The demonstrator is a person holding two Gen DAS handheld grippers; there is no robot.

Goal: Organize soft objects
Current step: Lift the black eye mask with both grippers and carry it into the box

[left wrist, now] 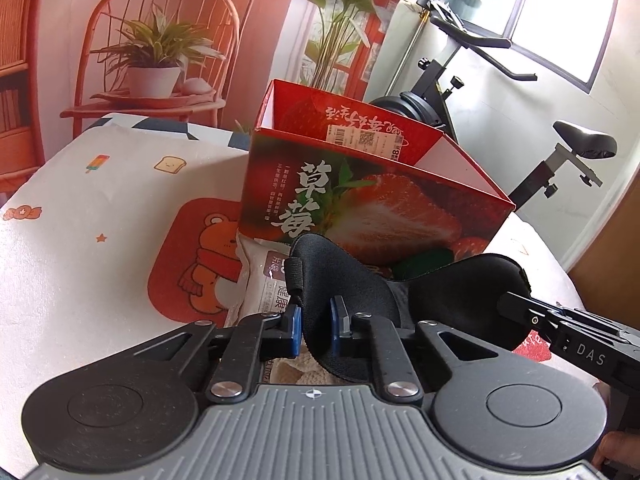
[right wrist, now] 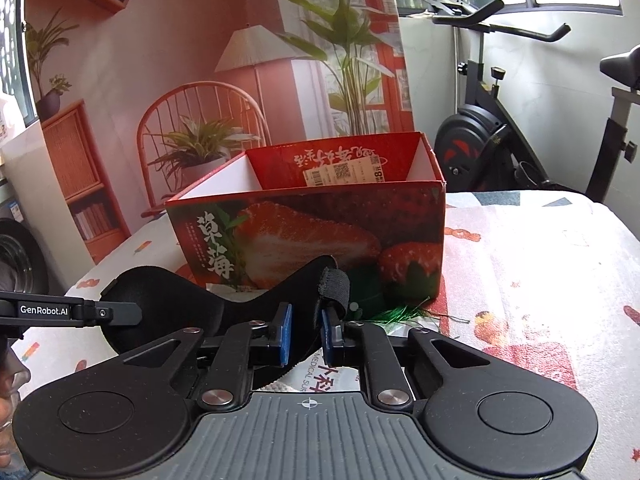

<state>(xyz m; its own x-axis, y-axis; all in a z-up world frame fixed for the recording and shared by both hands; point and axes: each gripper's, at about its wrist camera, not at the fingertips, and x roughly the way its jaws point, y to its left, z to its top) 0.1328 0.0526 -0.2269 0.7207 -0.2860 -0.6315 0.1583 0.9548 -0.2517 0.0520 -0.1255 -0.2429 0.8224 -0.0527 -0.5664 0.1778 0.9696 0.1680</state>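
Black eye mask (left wrist: 400,300): soft, light, floppy. Held just off surface in front of strawberry box (left wrist: 360,200). Left gripper (left wrist: 316,328) and right gripper (right wrist: 306,336) fingers clamp opposite ends; grip edges, not strap.

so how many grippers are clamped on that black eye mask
2: left gripper grips one end of the black fabric eye mask, right gripper the other, before the red strawberry box.
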